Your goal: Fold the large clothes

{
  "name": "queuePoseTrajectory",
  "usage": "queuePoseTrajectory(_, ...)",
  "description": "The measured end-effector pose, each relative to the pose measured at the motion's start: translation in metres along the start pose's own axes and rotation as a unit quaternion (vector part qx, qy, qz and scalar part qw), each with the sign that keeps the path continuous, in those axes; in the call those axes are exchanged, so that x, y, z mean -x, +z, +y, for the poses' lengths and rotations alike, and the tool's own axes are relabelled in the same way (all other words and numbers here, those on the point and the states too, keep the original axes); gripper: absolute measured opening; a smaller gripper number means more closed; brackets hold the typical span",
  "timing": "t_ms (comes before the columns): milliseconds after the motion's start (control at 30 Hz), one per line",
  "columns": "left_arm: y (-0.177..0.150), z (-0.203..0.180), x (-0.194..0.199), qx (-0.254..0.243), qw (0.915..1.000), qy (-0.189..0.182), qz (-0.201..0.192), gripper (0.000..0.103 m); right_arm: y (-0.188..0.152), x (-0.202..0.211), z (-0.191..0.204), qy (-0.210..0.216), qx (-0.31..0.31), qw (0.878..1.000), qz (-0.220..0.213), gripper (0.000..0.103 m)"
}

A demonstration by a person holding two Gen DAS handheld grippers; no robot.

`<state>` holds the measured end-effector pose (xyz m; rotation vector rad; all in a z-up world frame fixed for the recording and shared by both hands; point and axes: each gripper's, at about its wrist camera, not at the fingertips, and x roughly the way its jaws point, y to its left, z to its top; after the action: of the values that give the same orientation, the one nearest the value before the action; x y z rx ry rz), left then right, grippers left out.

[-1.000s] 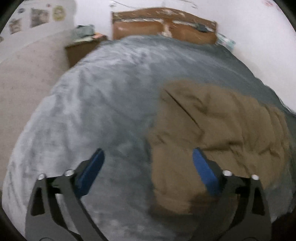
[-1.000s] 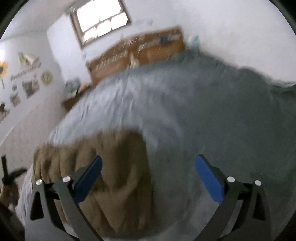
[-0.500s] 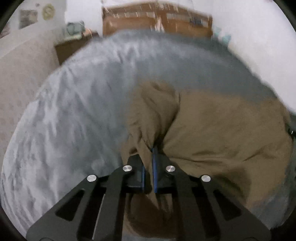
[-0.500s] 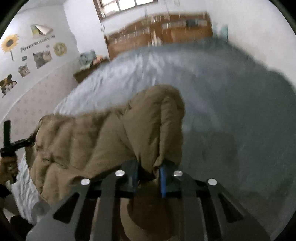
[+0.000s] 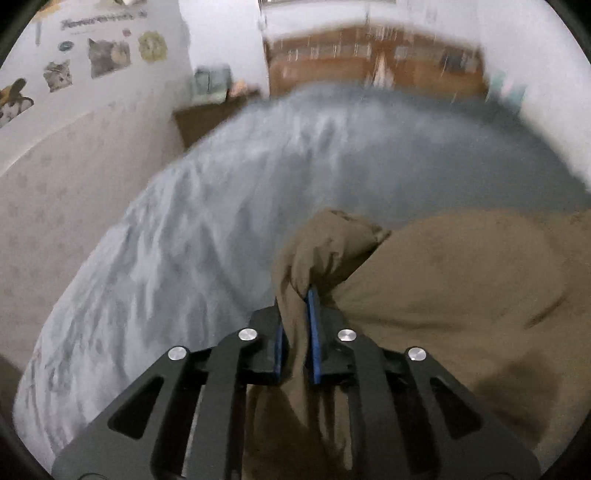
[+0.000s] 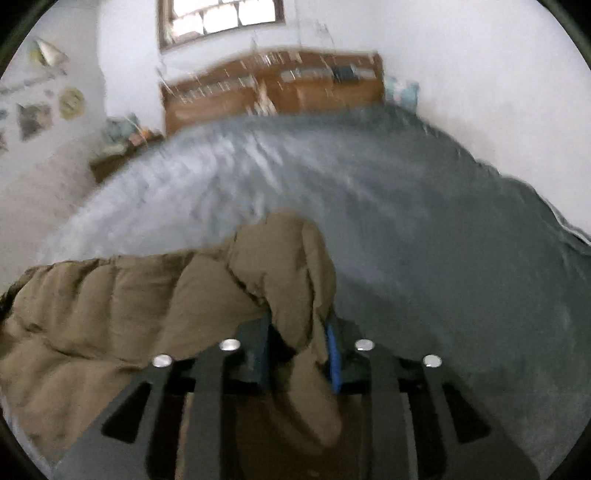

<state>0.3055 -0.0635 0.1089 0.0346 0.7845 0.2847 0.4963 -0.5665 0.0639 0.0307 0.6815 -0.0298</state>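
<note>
A wide bed (image 5: 229, 236) fills most of both views, and it is covered with a grey-blue plush blanket (image 6: 424, 229). On the near part of this blanket lies a large brown padded coat (image 5: 461, 288), puffy and quilted; in the right wrist view the same coat (image 6: 110, 310) spreads toward the left edge. The far part of the bed is bare blanket, and the picture is blurred there.

Behind the bed stands a wooden headboard (image 5: 373, 62) with shelf-like compartments; small things are in them, but they are too blurred to name. At the left side of the bed there is a low wooden nightstand (image 5: 207, 118) with some greenish things on top, also not clear. Above the headboard a window (image 6: 221, 18) shows bright in the right wrist view. On the left wall hang several animal stickers (image 5: 107, 55).

The left gripper (image 5: 295, 332) pinches a bunched fold of the coat between its blue pads; its jaws are opening a little, yet the cloth is pressed between them. The right gripper (image 6: 299, 354) also grips a thicker roll of the coat; its jaws are opening too, with the fabric filling the gap between them.
</note>
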Motion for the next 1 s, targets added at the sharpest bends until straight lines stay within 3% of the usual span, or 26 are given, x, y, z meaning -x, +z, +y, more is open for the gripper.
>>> queuePoseTrajectory(33,-0.009,-0.005,-0.019,-0.014,0.9993,0.011,0.032,0.017,-0.005,-0.016,0.006,-0.014,0.008,1.000,0.023,0.045)
queuePoseTrajectory(100,-0.022,-0.004,-0.035,-0.014,0.9987,0.015,0.047,0.024,-0.017,-0.034,0.013,-0.018,0.026,0.998,0.055,0.066)
queuePoseTrajectory(167,-0.020,-0.008,-0.038,0.005,0.9988,0.010,0.049,0.046,-0.025,-0.028,0.010,-0.017,0.033,0.998,0.047,0.085)
queuePoseTrajectory(200,-0.019,-0.002,-0.033,0.023,0.9987,0.006,0.046,0.053,-0.026,-0.021,0.004,-0.015,0.030,0.999,0.038,0.088)
queuePoseTrajectory(233,-0.019,0.005,-0.029,0.036,0.9983,0.004,0.046,0.067,-0.026,-0.013,0.001,-0.015,0.027,0.999,0.030,0.093)
queuePoseTrajectory(333,-0.021,0.038,0.006,0.085,0.9961,0.021,0.011,0.070,-0.023,0.034,-0.020,-0.034,0.010,0.999,-0.015,0.095)
queuePoseTrajectory(400,-0.014,0.052,0.043,0.103,0.9938,0.026,-0.033,0.080,-0.018,0.073,-0.021,-0.037,-0.008,0.997,-0.069,0.101)
queuePoseTrajectory(467,-0.008,0.028,0.078,0.090,0.9924,0.006,-0.084,0.095,-0.013,0.095,-0.007,-0.013,-0.017,0.994,-0.103,0.101)
queuePoseTrajectory(533,-0.009,-0.018,0.101,0.039,0.9926,-0.001,-0.115,0.096,-0.009,0.099,0.009,0.015,-0.018,0.994,-0.106,0.101)
queuePoseTrajectory(600,-0.004,-0.062,0.102,0.008,0.9926,-0.013,-0.120,0.097,-0.009,0.086,0.037,0.034,-0.003,0.995,-0.096,0.101)
queuePoseTrajectory(700,0.025,-0.111,0.065,-0.004,0.9959,-0.037,-0.082,0.097,-0.009,0.046,0.076,0.035,0.040,0.997,-0.060,0.101)
queuePoseTrajectory(767,0.027,-0.133,0.023,-0.029,0.9985,0.000,-0.047,0.097,-0.012,0.015,0.090,0.020,0.061,0.997,-0.030,0.101)
queuePoseTrajectory(833,0.022,-0.134,-0.010,-0.044,0.9976,0.043,-0.032,0.100,-0.021,-0.008,0.091,0.000,0.065,0.998,-0.010,0.101)
queuePoseTrajectory(900,0.019,-0.118,-0.022,-0.008,0.9991,0.036,-0.020,0.100,-0.029,-0.032,0.082,-0.021,0.068,0.997,-0.010,0.101)
queuePoseTrajectory(1000,0.018,-0.108,-0.043,0.016,0.9984,0.040,-0.036,0.100,-0.036,-0.056,0.071,0.015,0.048,0.999,-0.003,0.101)
